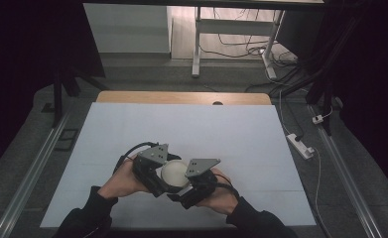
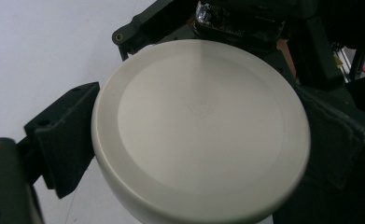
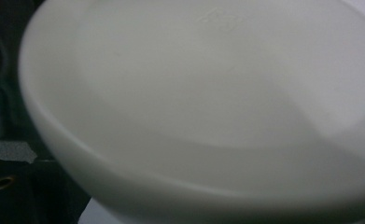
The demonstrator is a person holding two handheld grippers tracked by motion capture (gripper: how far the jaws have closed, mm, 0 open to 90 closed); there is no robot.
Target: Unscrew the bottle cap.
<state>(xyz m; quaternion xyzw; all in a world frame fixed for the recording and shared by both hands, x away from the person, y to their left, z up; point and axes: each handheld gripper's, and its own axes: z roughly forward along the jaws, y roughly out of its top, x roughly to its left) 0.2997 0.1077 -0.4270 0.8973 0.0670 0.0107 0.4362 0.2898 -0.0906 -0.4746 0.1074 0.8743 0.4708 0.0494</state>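
A round white bowl (image 1: 174, 172), bottom up, is held just above the white table sheet (image 1: 181, 124) near its front edge. In the left gripper view the bowl (image 2: 199, 126) sits between my left gripper's (image 2: 199, 140) black fingers (image 2: 63, 140), which press on its rim from both sides. My left gripper (image 1: 165, 174) comes in from the bowl's left and my right gripper (image 1: 185, 179) from its right. In the right gripper view the bowl (image 3: 208, 93) is very close and hides the jaws, apart from one black finger (image 3: 12, 186) at its left edge.
The white sheet covers a wooden table whose far edge (image 1: 181, 97) shows at the back. A white power strip (image 1: 300, 145) lies on the floor to the right. White desk legs (image 1: 196, 49) and cables stand behind the table.
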